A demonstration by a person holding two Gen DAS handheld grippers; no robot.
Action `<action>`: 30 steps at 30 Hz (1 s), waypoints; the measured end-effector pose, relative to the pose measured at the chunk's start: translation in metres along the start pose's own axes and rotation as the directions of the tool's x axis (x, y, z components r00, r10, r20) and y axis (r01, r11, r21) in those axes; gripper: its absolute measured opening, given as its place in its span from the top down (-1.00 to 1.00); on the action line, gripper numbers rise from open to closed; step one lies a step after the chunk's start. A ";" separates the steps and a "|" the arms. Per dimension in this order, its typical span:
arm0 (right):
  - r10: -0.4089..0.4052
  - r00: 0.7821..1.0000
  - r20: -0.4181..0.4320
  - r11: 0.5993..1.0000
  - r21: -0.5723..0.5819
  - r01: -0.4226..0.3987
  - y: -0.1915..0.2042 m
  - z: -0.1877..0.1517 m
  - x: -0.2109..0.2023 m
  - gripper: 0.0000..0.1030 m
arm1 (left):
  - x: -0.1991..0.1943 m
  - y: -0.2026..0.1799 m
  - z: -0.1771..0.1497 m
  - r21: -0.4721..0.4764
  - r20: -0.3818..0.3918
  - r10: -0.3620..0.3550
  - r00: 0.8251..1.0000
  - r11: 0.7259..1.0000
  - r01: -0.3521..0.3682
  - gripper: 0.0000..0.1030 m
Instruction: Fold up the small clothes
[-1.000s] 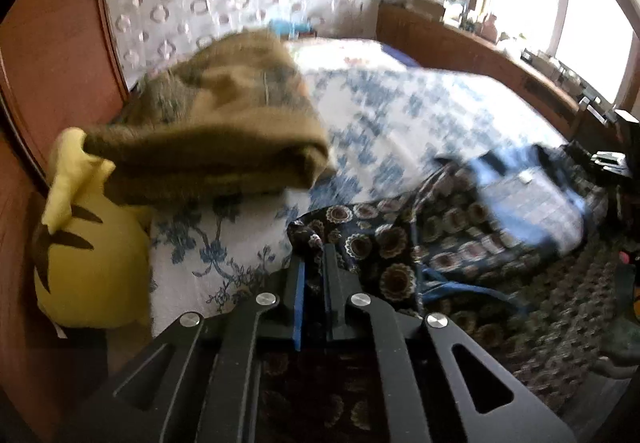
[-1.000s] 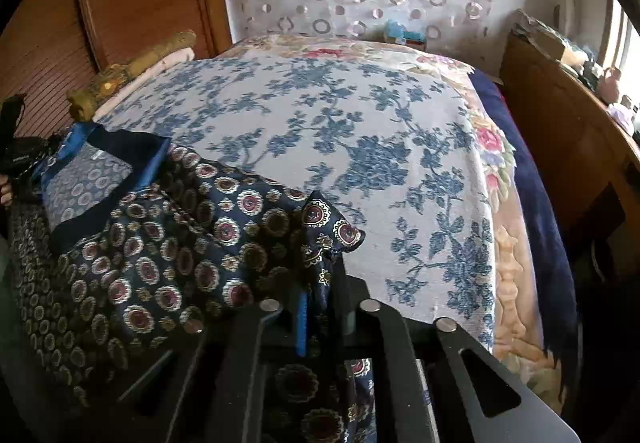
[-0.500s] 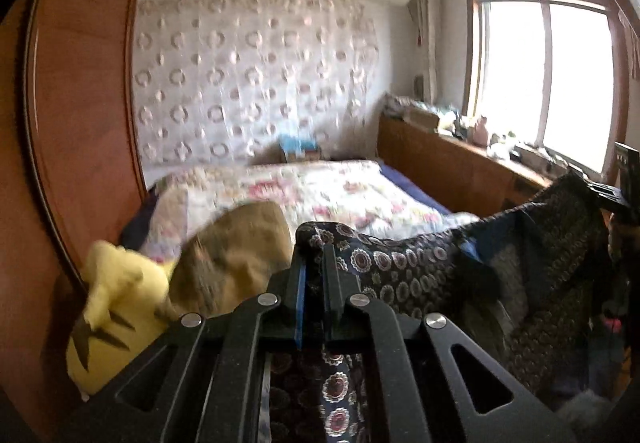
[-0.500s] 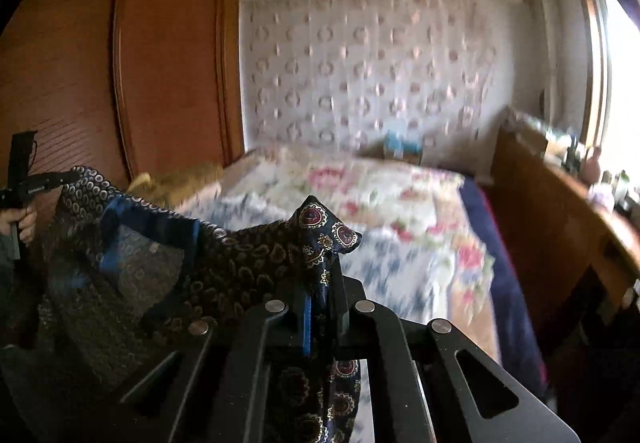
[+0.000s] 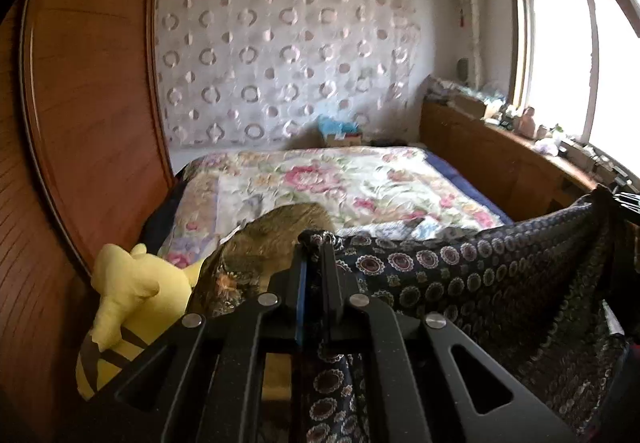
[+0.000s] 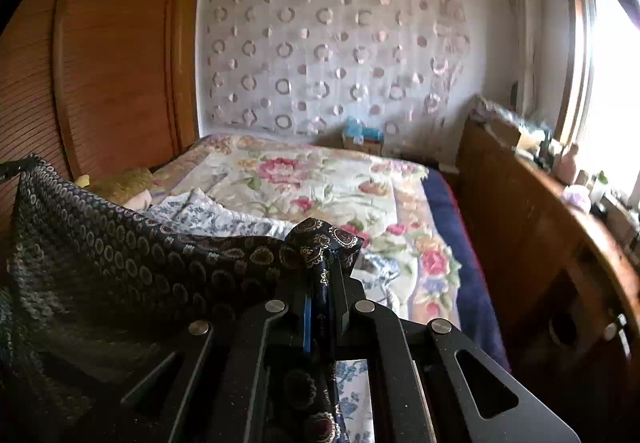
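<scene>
Patterned garment [image 5: 472,275]: corners clamped by left hand-held gripper [image 5: 314,243] and right hand-held gripper [image 6: 324,267]; risk: thin bite slipping under tension.

My left claw [image 5: 314,255] and right claw [image 6: 324,263] each pinch a top corner of the garment [image 5: 480,275], which hangs stretched btwn them, in front of the bed [image 5: 340,183]. On the bed's near left: a folded blanket [image 5: 276,235], w/ a plush toy [image 5: 132,295] just left of it, against the wardrobe [image 5: 88,123]. Curtain [image 5: 288,59] behind the bed. Sideboard [image 6: 540,223] along the bed's right, window [image 6: 608,91] above it.
</scene>
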State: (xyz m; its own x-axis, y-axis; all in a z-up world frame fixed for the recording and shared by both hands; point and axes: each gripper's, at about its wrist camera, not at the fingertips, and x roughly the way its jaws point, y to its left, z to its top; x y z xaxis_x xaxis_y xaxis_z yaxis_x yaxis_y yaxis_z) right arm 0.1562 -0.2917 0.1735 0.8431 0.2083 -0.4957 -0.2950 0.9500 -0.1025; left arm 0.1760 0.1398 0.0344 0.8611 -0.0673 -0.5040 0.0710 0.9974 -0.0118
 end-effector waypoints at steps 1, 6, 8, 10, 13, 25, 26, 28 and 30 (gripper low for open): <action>-0.001 1.000 -0.012 1.000 0.001 0.001 0.002 -0.002 0.007 0.90 | 0.011 -0.001 -0.001 0.004 -0.019 0.007 1.000 1.000 -0.007 0.87; -0.022 0.994 -0.104 1.000 -0.007 0.022 0.017 0.003 0.039 0.89 | 0.043 0.000 -0.014 0.025 -0.090 0.044 0.995 0.999 -0.042 0.81; -0.038 0.986 -0.163 0.999 -0.009 0.037 0.020 0.009 0.056 0.77 | 0.046 0.002 -0.019 0.017 -0.106 0.046 0.993 0.999 -0.044 0.72; -0.046 0.979 -0.196 0.999 -0.008 0.046 0.023 0.008 0.064 0.44 | 0.039 0.007 -0.024 0.003 -0.093 0.026 0.995 1.000 -0.026 0.41; -0.050 0.981 -0.189 0.999 0.001 0.051 0.027 0.013 0.059 0.14 | 0.024 0.007 -0.035 -0.004 -0.080 0.001 0.997 1.000 -0.002 0.11; 0.093 0.982 -0.168 0.996 0.035 -0.088 0.043 -0.019 0.021 0.05 | -0.027 -0.010 -0.090 0.022 -0.063 -0.021 0.998 1.000 0.022 -0.43; 0.104 0.980 -0.169 0.994 0.034 -0.100 0.043 -0.021 0.022 0.05 | -0.028 -0.011 -0.092 0.020 -0.065 -0.021 0.998 1.000 0.022 -0.43; 0.130 0.977 -0.172 0.991 0.034 -0.126 0.053 -0.028 0.019 0.05 | -0.032 -0.015 -0.098 0.013 -0.072 -0.027 0.997 1.000 0.028 -0.43; 0.155 0.972 -0.176 0.988 0.043 -0.150 0.056 -0.032 0.019 0.05 | -0.036 -0.017 -0.105 0.014 -0.079 -0.029 0.996 0.999 0.030 -0.43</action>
State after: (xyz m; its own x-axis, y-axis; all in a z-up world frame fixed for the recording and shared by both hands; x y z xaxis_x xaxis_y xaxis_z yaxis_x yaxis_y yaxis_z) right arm 0.1414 -0.2417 0.1302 0.6949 0.3086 -0.6496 -0.3982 0.9172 0.0097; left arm 0.0908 0.1277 -0.0375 0.8162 -0.0941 -0.5700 0.1043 0.9944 -0.0149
